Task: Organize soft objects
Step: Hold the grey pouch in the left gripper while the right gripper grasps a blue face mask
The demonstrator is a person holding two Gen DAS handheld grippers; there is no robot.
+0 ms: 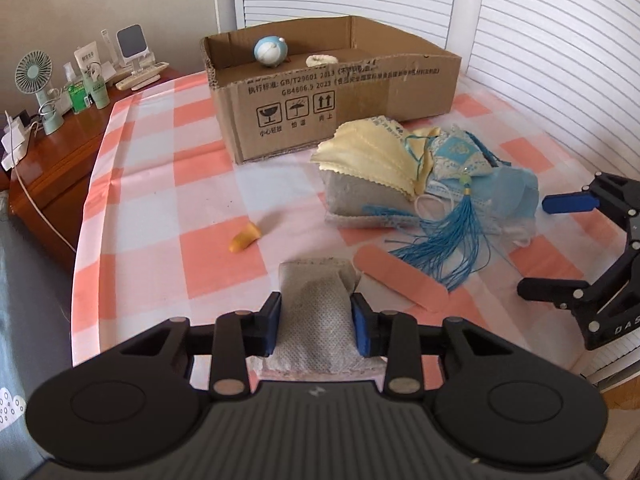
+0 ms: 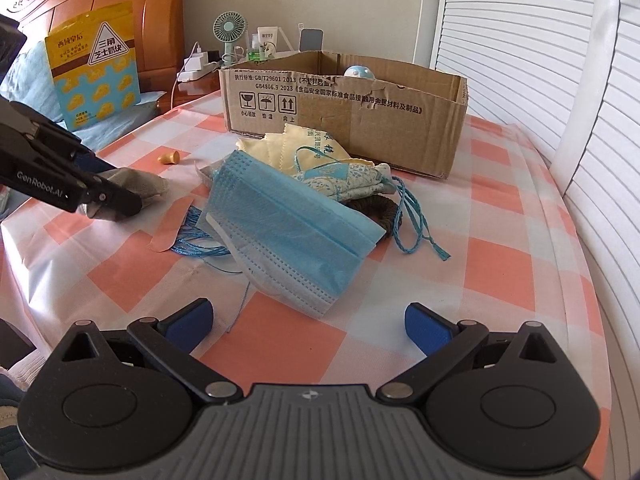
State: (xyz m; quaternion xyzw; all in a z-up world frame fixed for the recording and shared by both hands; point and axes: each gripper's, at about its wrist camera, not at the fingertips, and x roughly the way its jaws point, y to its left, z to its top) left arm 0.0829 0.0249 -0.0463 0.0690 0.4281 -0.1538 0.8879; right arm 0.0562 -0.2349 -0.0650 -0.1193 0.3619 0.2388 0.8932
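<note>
My left gripper [image 1: 316, 330] has its jaws clamped on a grey fabric pouch [image 1: 316, 312] at the near edge of the desk, the blue pads pressing into both sides of it. My right gripper [image 2: 310, 326] sits low over the checked tablecloth [image 2: 500, 264] with its jaws wide apart and nothing between them. Just beyond the pouch lies a pink adhesive bandage [image 1: 402, 278], with an orange finger cot [image 1: 245, 238] to its left. Farther on is the heap of soft things: a blue face mask [image 2: 288, 224], yellow cloths [image 1: 368, 160], a patterned sachet [image 1: 460, 156] with a blue tassel [image 1: 452, 248]. At the far side stands the cardboard box [image 1: 344, 96], holding a round blue toy [image 1: 270, 51].
</note>
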